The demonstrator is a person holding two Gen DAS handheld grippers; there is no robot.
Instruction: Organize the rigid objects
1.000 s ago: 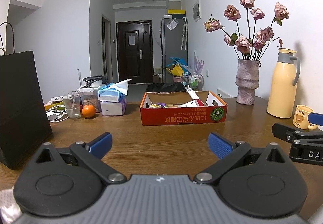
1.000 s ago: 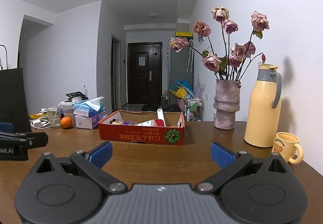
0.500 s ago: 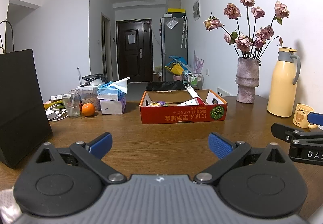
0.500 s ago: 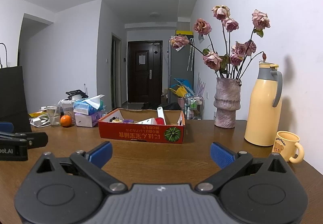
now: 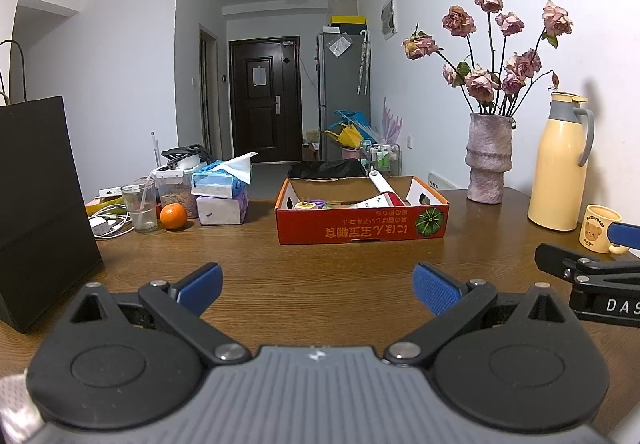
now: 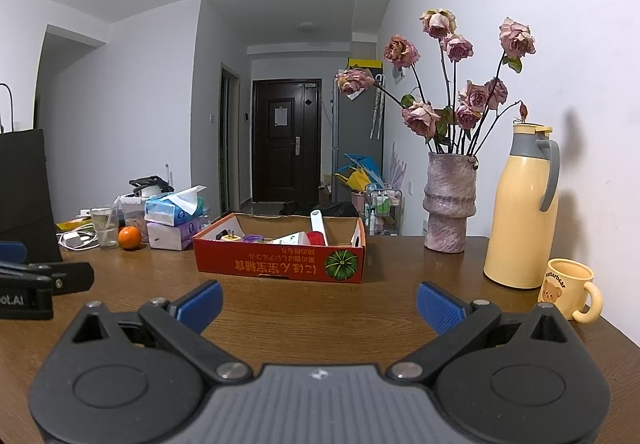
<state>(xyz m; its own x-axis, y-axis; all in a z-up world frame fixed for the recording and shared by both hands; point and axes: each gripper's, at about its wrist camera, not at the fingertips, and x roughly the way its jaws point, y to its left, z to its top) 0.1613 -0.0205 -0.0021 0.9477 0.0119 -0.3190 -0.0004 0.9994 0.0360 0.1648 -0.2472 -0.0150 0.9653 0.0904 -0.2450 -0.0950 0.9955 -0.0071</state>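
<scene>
1. A red cardboard box (image 5: pixel 362 232) is seen at mid-bench, open-topped, with a green pumpkin print on its front wall.
2. Inside the box a white plug adapter (image 6: pixel 229 236), a purple ring-shaped item (image 6: pixel 253 238), a white carton (image 6: pixel 292 239) and a white-handled tool with a red part (image 6: pixel 319 228) are noted; the handle leans up past the rim.
3. The left gripper (image 5: pixel 316 286) is held low over the bench (image 5: pixel 320 268) in front of the box; its blue-padded fingers (image 5: pixel 199 286) are spread wide with nothing between them.
4. The right gripper (image 6: pixel 318 302) is likewise released and empty, level with the left one and beside it.
5. Left of the box, stacked tissue packs (image 5: pixel 222 198), an orange (image 5: pixel 173 216), a clear cup (image 5: pixel 140 204) and a white charger with cable (image 5: pixel 106 223) are recorded; a black paper bag (image 5: pixel 36 204) stands at the near left.
6. Right of the box, a vase of dried roses (image 6: pixel 450 204), a yellow thermos jug (image 6: pixel 522 212) and a bear-print mug (image 6: pixel 568 288) are lined along the wall.
</scene>
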